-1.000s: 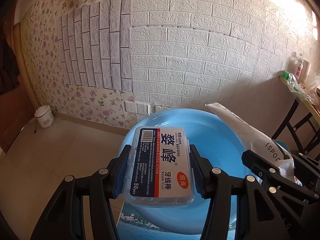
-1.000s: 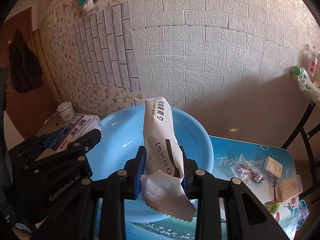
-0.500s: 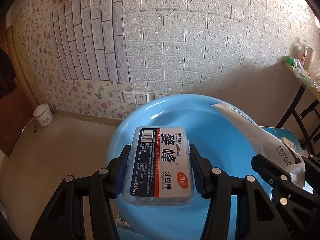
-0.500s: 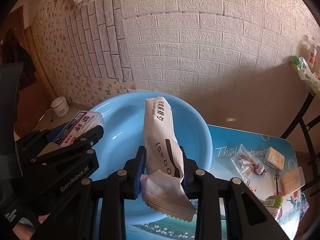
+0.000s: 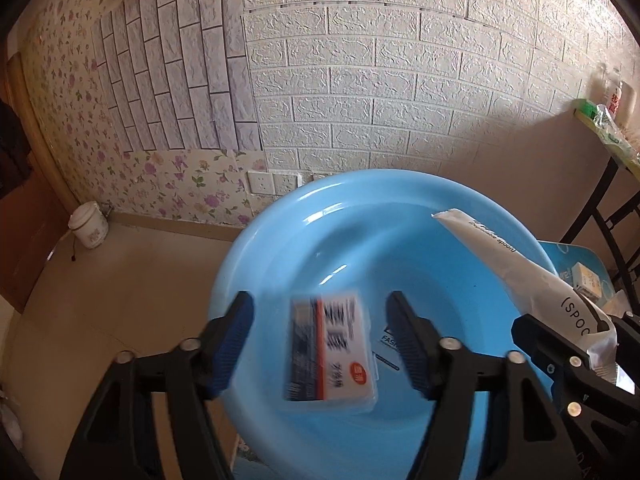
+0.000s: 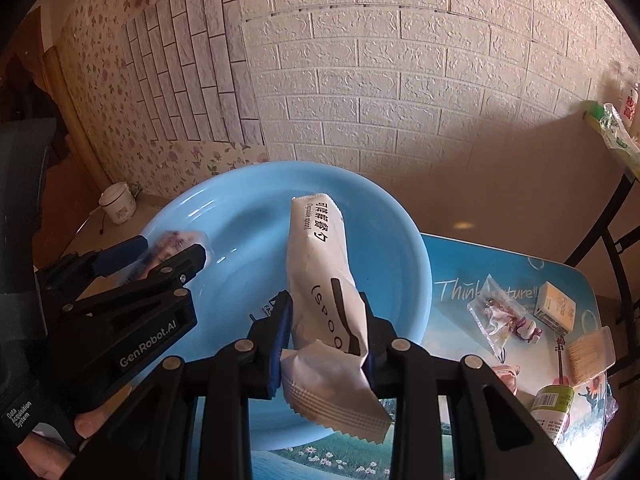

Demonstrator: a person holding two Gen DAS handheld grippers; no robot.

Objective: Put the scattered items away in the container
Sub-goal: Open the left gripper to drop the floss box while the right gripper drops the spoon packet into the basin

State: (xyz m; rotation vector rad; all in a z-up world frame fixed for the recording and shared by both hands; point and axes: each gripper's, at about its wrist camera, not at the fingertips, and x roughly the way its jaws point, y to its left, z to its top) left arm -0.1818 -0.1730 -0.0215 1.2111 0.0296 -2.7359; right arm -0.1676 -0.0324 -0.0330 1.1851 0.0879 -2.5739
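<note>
Now mid-deposit over the blue basin (image 5: 280,248); left gripper (image 5: 320,336) fingers have just been opening, floss-pick box (image 5: 330,354) blurred and free between them above the basin floor; right gripper (image 6: 326,334) fingers stay clamped on the white spoon packet (image 6: 320,264) above the basin; next, likely: release it.

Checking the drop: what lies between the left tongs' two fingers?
The blurred floss box, loose over the blue basin, touching neither of the fingers, which have just been opening. The left wrist view shows it.
</note>
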